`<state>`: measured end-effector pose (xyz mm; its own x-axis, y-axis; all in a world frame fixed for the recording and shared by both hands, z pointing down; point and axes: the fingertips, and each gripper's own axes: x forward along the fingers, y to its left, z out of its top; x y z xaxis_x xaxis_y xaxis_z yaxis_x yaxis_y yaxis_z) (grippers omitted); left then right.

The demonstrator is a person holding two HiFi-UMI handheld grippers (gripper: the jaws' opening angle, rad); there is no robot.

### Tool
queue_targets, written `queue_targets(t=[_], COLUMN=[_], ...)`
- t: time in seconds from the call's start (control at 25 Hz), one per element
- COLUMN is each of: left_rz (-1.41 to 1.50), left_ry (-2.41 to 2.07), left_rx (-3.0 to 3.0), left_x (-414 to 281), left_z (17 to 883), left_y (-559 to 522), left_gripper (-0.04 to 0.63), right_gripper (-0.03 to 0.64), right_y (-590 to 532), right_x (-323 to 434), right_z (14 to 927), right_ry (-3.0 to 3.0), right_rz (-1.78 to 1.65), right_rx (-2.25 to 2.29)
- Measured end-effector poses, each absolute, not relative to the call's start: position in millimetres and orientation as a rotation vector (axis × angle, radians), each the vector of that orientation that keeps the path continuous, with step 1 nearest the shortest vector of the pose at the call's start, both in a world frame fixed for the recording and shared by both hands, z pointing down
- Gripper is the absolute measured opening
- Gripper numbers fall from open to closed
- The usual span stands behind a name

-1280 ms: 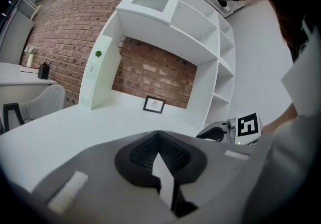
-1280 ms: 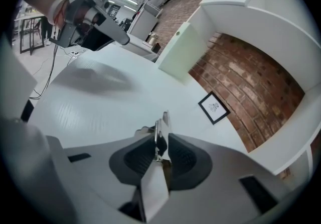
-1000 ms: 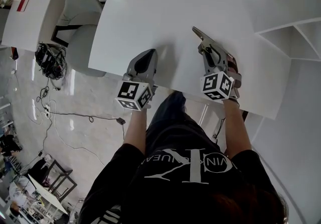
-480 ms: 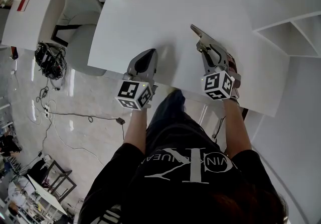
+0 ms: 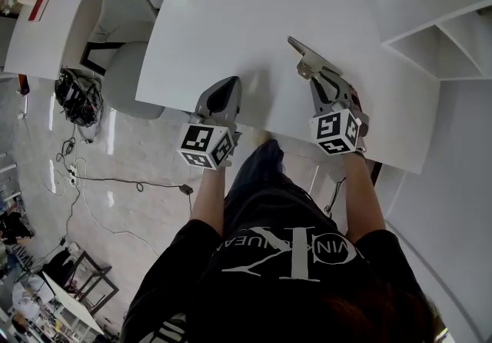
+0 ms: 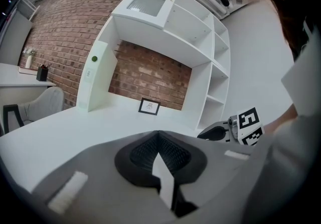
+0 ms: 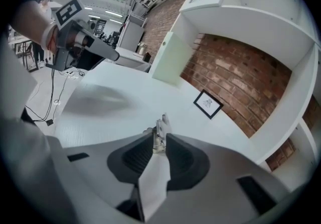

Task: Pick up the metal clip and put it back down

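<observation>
head view — left gripper (image 5: 229, 84) over the near edge of the white table (image 5: 254, 11), right gripper (image 5: 317, 76) further in, metal clip (image 5: 301, 53) jutting from its tips | left gripper view — jaws pressed together, nothing between | right gripper view — jaws pinched on the clip (image 7: 160, 128), held over the tabletop
</observation>
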<state>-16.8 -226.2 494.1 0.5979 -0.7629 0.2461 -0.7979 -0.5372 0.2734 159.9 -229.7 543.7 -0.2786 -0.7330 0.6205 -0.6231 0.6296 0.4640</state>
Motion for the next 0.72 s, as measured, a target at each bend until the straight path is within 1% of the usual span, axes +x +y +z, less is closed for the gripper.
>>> queue_targets(t=[0.36, 0.72], left_rz=[0.120, 0.105], left_ry=[-1.252, -1.247], left_rx=[2.501, 2.527], left_x=[-11, -6], left_z=[480, 470], left_y=[-213, -199], left_gripper=[0.005, 0.005], right_gripper=[0.033, 0.017], right_y=[-215, -200], right_x=[166, 176], right_z=[521, 495], right_ry=[-2.049, -2.167], right_rz=[-0.123, -0.005], right_rx=[1.142, 1.292])
